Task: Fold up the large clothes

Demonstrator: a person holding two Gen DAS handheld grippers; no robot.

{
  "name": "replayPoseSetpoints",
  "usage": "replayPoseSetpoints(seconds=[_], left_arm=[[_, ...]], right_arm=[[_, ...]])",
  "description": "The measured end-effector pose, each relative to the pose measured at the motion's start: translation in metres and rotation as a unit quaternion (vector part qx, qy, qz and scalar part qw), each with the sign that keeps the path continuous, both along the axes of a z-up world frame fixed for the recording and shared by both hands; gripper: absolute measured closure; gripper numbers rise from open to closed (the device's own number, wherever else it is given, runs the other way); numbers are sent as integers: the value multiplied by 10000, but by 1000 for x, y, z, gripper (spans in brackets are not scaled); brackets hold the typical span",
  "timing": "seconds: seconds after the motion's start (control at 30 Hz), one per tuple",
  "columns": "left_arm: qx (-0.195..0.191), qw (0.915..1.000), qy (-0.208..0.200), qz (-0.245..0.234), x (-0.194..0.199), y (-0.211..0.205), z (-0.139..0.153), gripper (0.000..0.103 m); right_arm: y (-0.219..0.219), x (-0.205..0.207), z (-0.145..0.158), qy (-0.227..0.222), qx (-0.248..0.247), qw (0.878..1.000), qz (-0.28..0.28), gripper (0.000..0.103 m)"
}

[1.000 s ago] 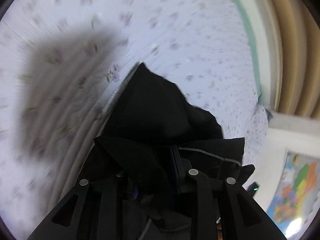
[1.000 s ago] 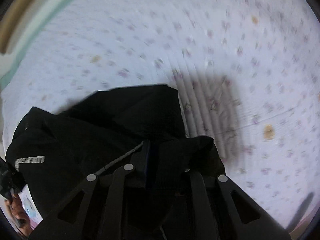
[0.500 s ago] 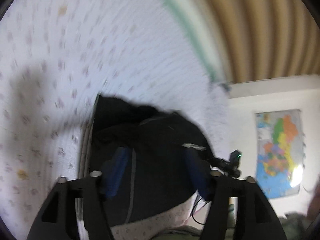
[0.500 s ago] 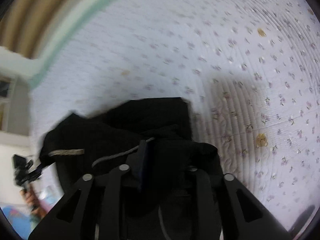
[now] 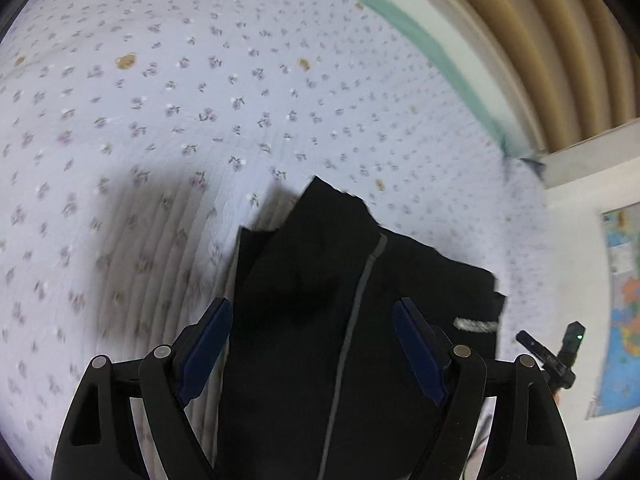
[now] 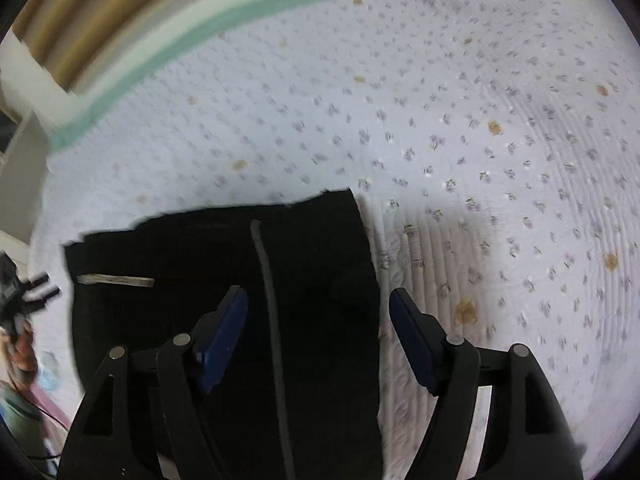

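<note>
Both the left claw and right claw are opening, empty, above the black garment, whose white label at middle left is too blurred to read.

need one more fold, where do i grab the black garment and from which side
Likely the far corners of the black garment, each gripper coming down from above: it lies flat on the floral bedspread, and those far edges are free, so pads can pinch them.

Both claws let go of the black garment: left claw and right claw, clamped on bunched cloth 1 s ago, now have jaws opening w/ nothing pinched. Garment now lies flat, folded on the bed, no longer crumpled.
</note>
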State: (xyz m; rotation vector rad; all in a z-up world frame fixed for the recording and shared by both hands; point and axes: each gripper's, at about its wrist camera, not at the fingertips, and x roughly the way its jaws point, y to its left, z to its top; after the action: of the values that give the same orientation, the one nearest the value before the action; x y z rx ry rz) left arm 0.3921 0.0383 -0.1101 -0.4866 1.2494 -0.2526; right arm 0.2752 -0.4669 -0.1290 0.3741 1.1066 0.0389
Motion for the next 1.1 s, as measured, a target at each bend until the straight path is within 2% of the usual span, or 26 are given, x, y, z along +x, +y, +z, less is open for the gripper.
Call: replayPoseSetpoints(seconds=[0.1,0.2,0.3,0.4,0.47,0.5,0.57,0.63,0.67,0.7,0.73,0.83,0.97,1.0,1.07,1.1], left_arm=[[101,9997,13,-235,15,-10,-9,20],[287,9992,62,-260,24,-12,-16,20],[163,9996,77,-207,28,-13,-23,20],[164,9995,49,-261,26,-14,-24,20],[194,9993,85,-318,27,-17,-27,20],[246,9990,142,-335,30,-18,-30,20],[313,9988,202,-316,32,-19,-36,20],[260,9989,172,-343,35,-22,-42,21],[272,9989,163,-341,36,-24,-45,31],[294,9988,134,-371,35,-27,-45,67],[366,9983,107,-443,33,-32,-43,81],[676,9965,-371,-335,17,-38,-12,87],[407,9950,-909,-12,3,-23,40,89],[448,9937,-1025,17,4,-22,48,89],[621,9915,-1142,84,11,-21,54,89],[712,9918,-1052,126,20,-21,45,89]], right_arm=[[-6,26,-30,141,31,9999,92,27],[-14,46,-51,246,123,9996,16,27],[-16,57,-61,280,320,9991,16,27],[-8,59,-63,254,247,9993,101,27],[-1,58,-62,261,132,9994,168,34],[1,59,-63,276,136,9993,200,45],[5,58,-62,260,-27,9995,200,49],[8,57,-59,204,-156,9995,202,68],[11,54,-56,162,-254,9993,208,72],[13,52,-53,125,-356,9991,214,82],[17,49,-47,67,-554,9982,214,85],[28,36,-18,-237,-1152,9930,130,89],[37,31,29,-746,-1511,9857,68,90],[38,33,35,-807,-1573,9842,58,90],[42,49,37,-850,-1644,9827,41,90],[42,57,33,-798,-1639,9832,8,90]])
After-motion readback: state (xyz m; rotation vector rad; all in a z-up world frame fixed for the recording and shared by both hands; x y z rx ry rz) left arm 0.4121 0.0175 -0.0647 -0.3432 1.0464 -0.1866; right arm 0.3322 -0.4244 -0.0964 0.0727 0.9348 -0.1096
